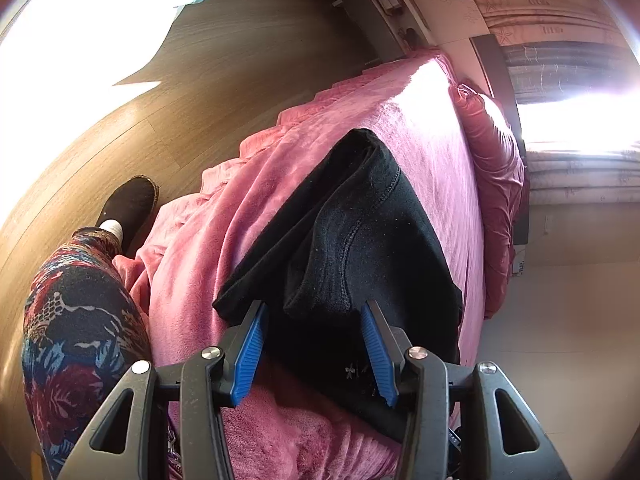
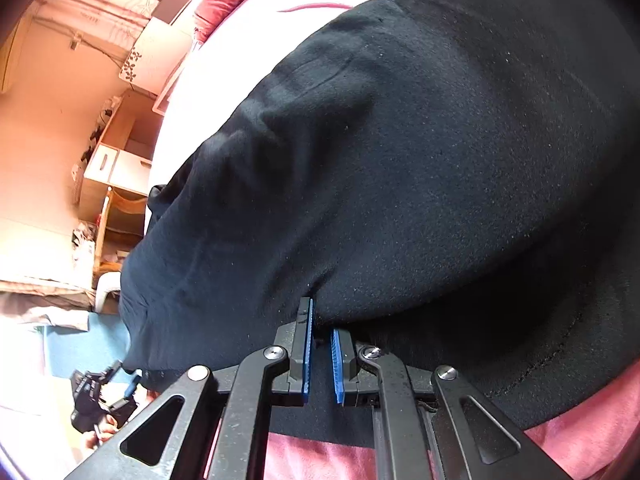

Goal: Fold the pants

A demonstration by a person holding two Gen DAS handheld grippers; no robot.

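Black pants (image 1: 360, 240) lie folded lengthwise on a pink blanket (image 1: 248, 208) that covers the bed. My left gripper (image 1: 314, 308) hovers at their near end with its blue pads (image 1: 250, 352) wide apart; a fold of black cloth lies between them, and neither pad presses on it. In the right wrist view the pants (image 2: 400, 140) fill most of the frame. There my right gripper (image 2: 320, 316) is shut on a pinch of the black cloth, which puckers at the tips and drapes over one finger.
A person's leg in floral trousers (image 1: 76, 320) and a black shoe (image 1: 128, 204) stand on the wood floor (image 1: 224, 64) left of the bed. A red pillow (image 1: 496, 184) lies at the bed's far side. A wooden shelf unit (image 2: 116, 184) stands by the wall.
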